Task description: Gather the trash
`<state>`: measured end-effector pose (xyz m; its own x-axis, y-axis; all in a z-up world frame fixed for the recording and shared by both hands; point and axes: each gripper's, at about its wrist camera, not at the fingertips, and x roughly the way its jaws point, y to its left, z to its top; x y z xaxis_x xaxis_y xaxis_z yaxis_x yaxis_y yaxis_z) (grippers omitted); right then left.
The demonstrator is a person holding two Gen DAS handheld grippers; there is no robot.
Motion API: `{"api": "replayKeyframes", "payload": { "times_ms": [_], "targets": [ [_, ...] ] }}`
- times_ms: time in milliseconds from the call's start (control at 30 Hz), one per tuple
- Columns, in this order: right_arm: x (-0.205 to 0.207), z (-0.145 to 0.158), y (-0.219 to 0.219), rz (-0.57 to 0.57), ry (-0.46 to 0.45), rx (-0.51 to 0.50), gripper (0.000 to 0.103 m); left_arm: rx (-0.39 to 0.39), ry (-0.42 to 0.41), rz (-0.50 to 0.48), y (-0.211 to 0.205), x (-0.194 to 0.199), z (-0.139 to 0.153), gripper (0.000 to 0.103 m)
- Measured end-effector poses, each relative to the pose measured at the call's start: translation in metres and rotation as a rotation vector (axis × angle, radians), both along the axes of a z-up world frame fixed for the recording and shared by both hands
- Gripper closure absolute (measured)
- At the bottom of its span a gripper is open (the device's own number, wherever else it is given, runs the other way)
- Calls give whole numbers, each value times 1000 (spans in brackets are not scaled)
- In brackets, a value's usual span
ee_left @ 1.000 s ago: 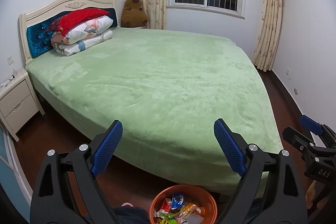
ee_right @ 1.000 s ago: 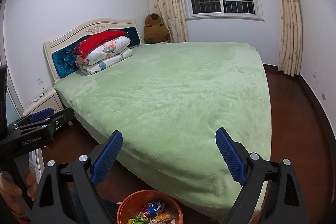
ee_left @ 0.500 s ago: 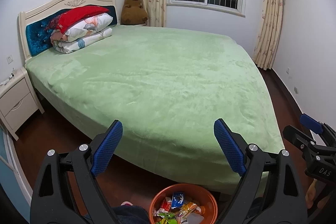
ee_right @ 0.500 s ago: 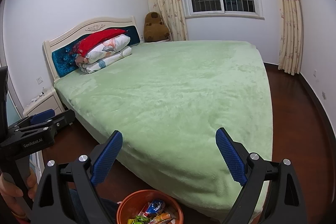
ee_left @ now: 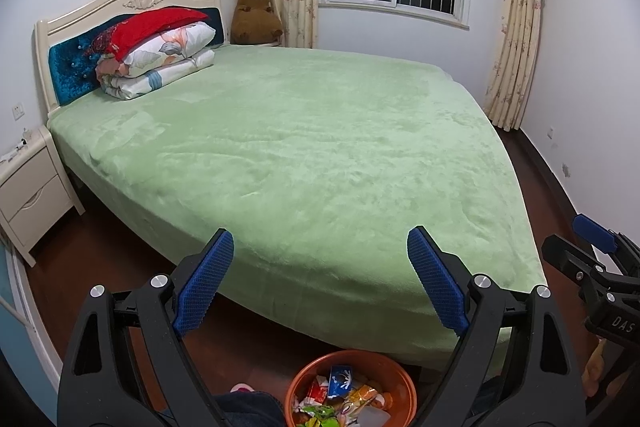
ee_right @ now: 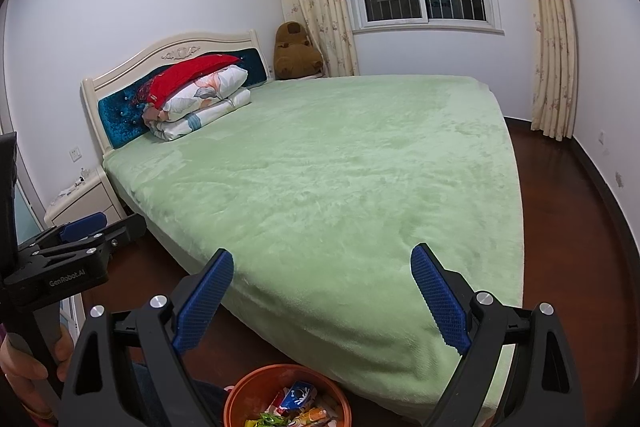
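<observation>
Both grippers hang over the near edge of a bed (ee_left: 320,155) spread with a green plush cover. The left gripper (ee_left: 320,279) has its jaws spread wide, with nothing between the blue pads. The right gripper (ee_right: 322,291) likewise has its jaws wide apart and empty.

The bin (ee_left: 304,379), orange and round, stands on the dark wood floor (ee_right: 568,227) just below both grippers, close against the bed's near side. It holds the trash (ee_left: 344,395): crumpled wrappers in blue and white, red, yellow and green. No print on the wrappers can be read.

Legible writing: "GenRobot.AI" on the side of the left gripper's body as seen in the right wrist view, and "DAS" on the right gripper's body at the right edge of the left wrist view. A hand (ee_right: 24,367) grips the left gripper's handle at lower left.

At the headboard (ee_left: 72,71) lies folded bedding (ee_left: 160,63) topped with a red piece. A brown plush toy (ee_left: 256,15) sits in the far corner beside the curtain. A nightstand (ee_left: 32,195) stands left of the bed.
</observation>
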<state>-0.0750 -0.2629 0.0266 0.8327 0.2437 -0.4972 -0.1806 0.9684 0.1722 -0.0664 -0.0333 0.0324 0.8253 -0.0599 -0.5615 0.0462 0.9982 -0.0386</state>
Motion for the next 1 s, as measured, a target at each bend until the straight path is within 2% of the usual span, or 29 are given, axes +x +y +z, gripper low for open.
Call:
{"api": "replayKeyframes", "payload": {
  "times_ms": [1000],
  "targets": [
    [3,-5,7,0,14,5,14,-17,-7,-1,3,3,-3,17]
  ]
}}
